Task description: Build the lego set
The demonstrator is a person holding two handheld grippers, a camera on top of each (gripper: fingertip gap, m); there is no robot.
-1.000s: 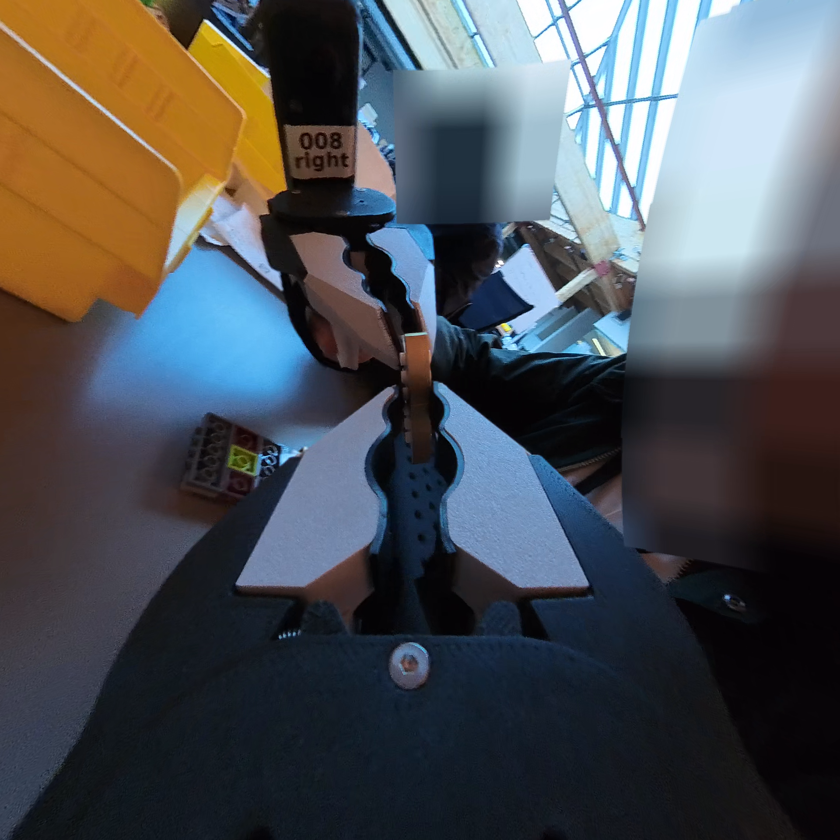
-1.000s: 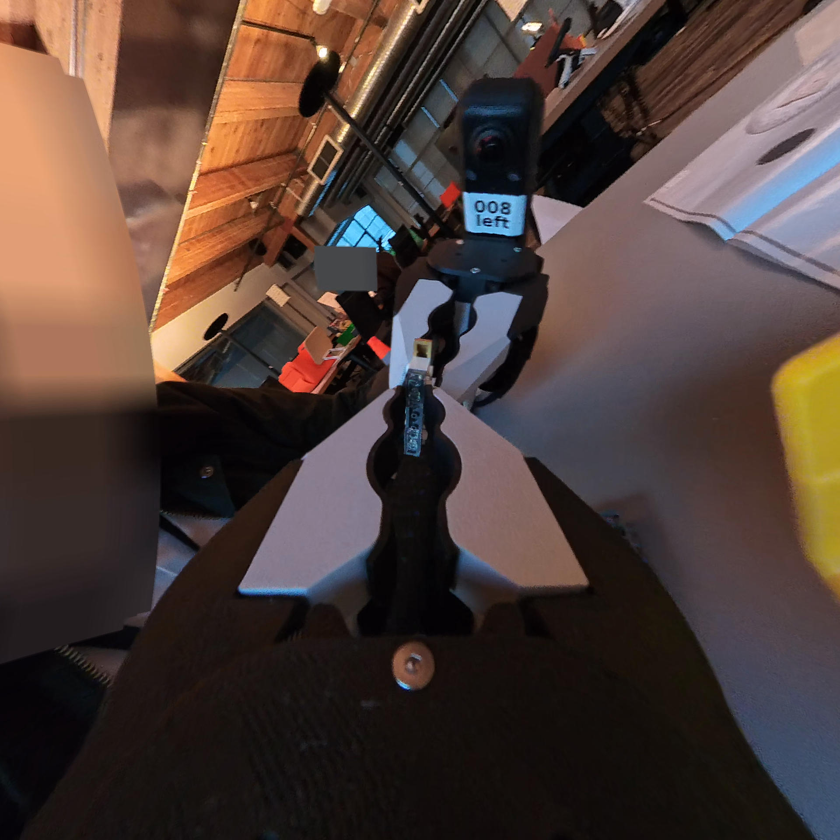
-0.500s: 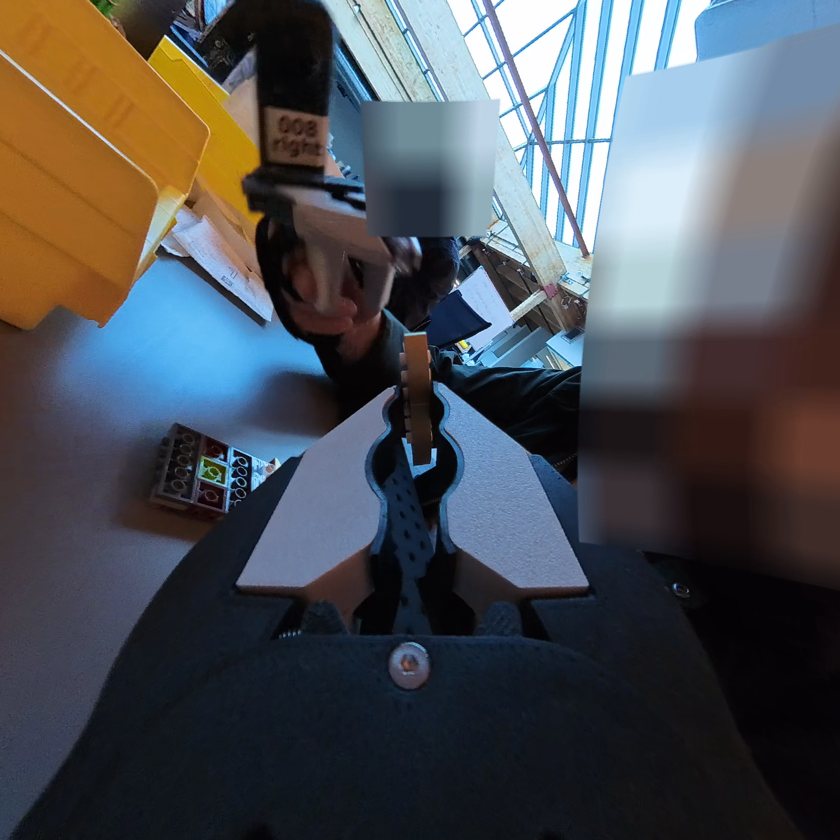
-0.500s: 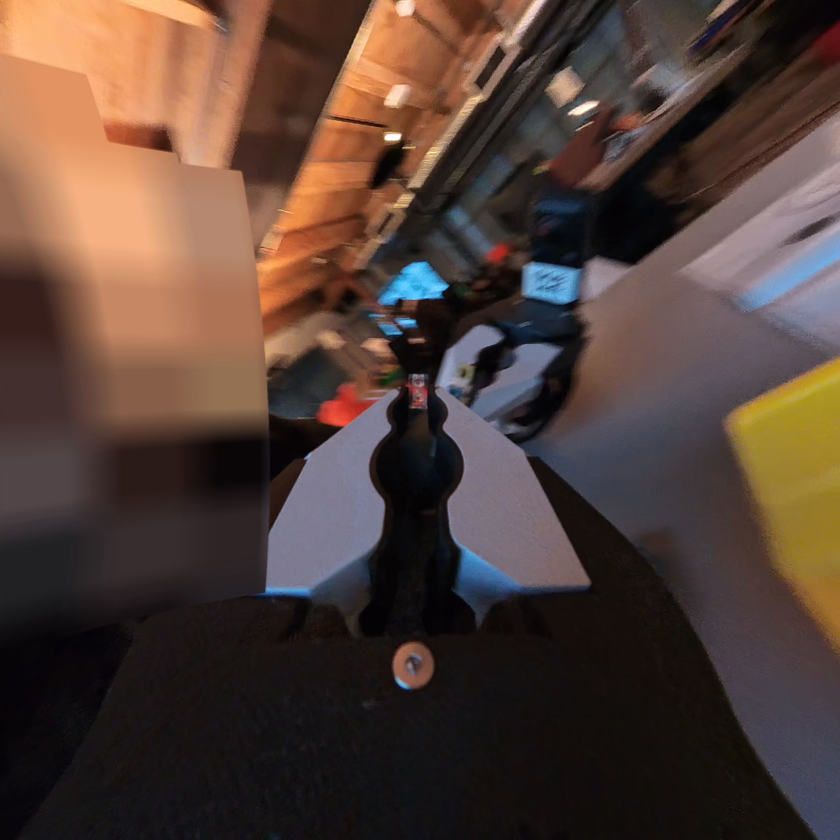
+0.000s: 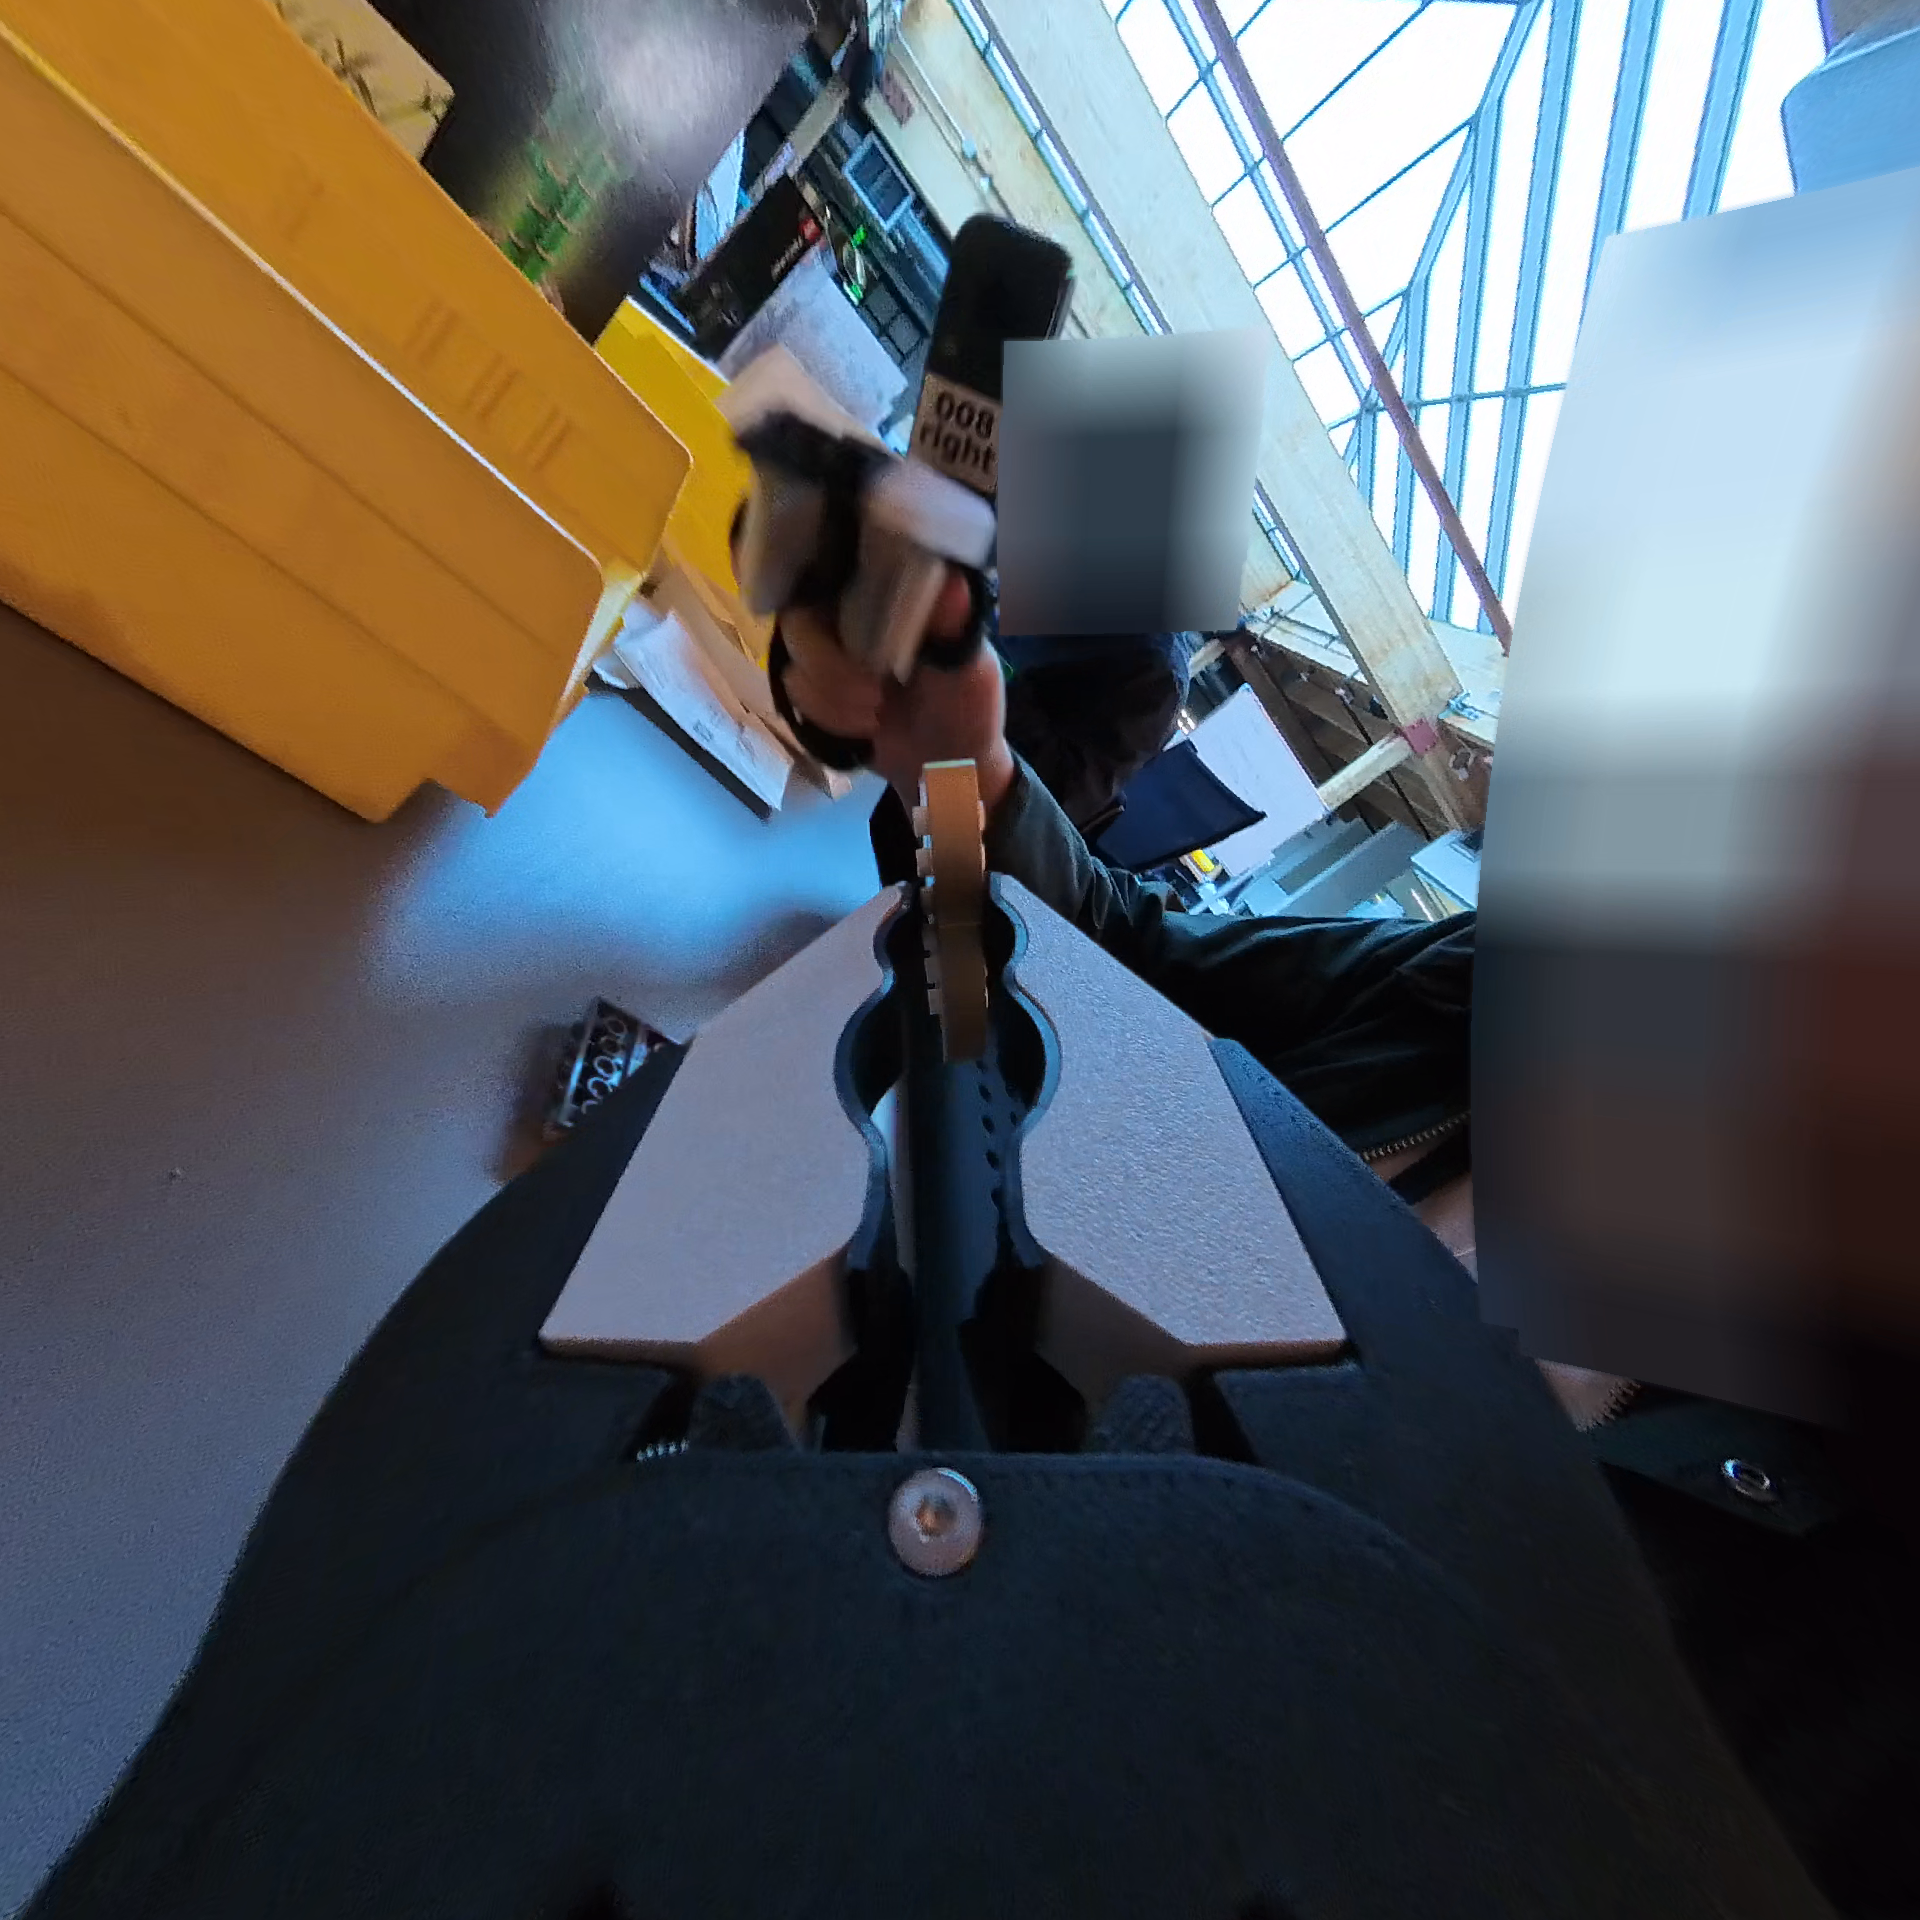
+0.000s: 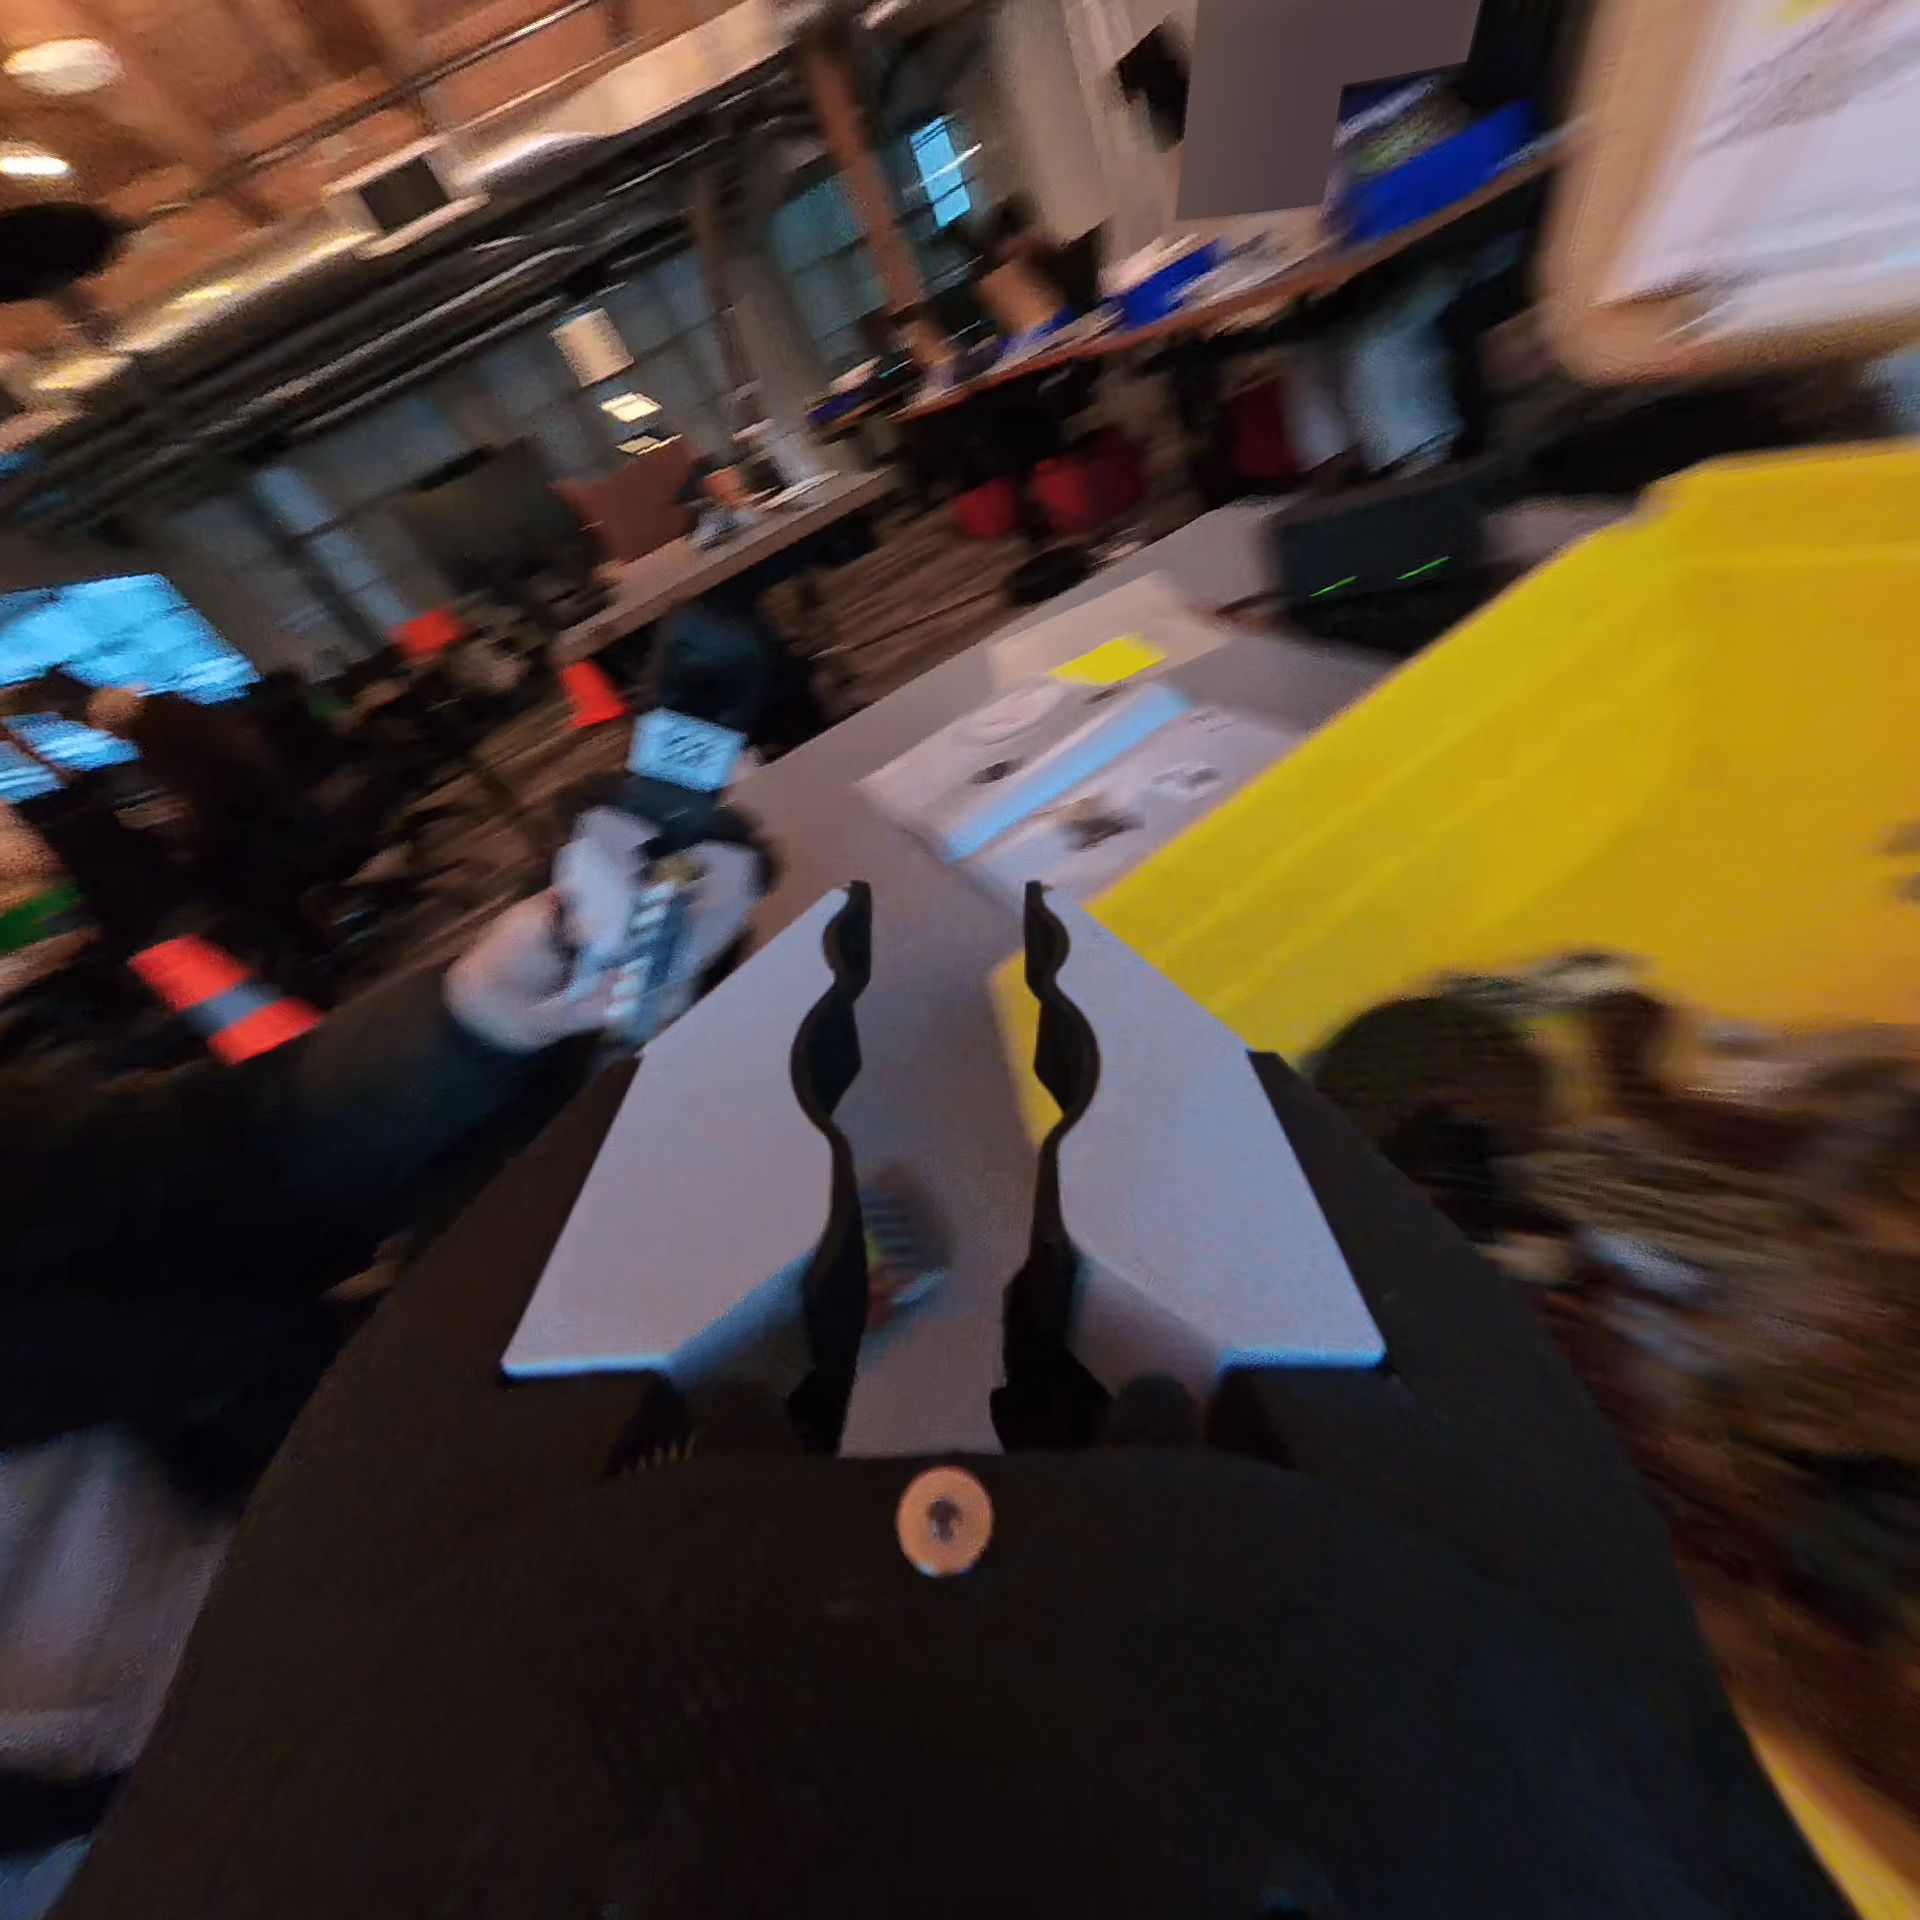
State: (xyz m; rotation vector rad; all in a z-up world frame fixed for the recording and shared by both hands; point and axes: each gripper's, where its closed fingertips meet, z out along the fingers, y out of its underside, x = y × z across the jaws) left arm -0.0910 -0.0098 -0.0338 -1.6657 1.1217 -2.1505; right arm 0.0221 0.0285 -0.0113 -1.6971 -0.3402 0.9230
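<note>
My left gripper [image 5: 951, 899] is shut on a tan lego plate [image 5: 954, 894], held edge-on above the grey table [image 5: 260, 1091], studs to the left. A small lego assembly [image 5: 597, 1070] of grey, red and yellow bricks lies on the table left of the fingers, partly hidden by them. My right gripper [image 6: 943, 904] is open and empty; it shows blurred in the left wrist view [image 5: 862, 551], farther off by the yellow bins. The lego assembly shows blurred between its fingers [image 6: 899, 1231]. The left gripper appears blurred in the right wrist view [image 6: 634, 935].
Large yellow bins [image 5: 291, 436] stand on the table at the left; one fills the right of the right wrist view [image 6: 1538, 779]. Paper sheets [image 5: 707, 707] lie by the bins and farther off [image 6: 1081, 769]. A person's dark sleeve [image 5: 1278, 987] reaches in. The grippers' ends are close to 12 cm from one another.
My right gripper pulled away from the left gripper toward the yellow bins, swung round and opened; the small piece it held is gone from its tips. The left gripper still holds the tan plate.
</note>
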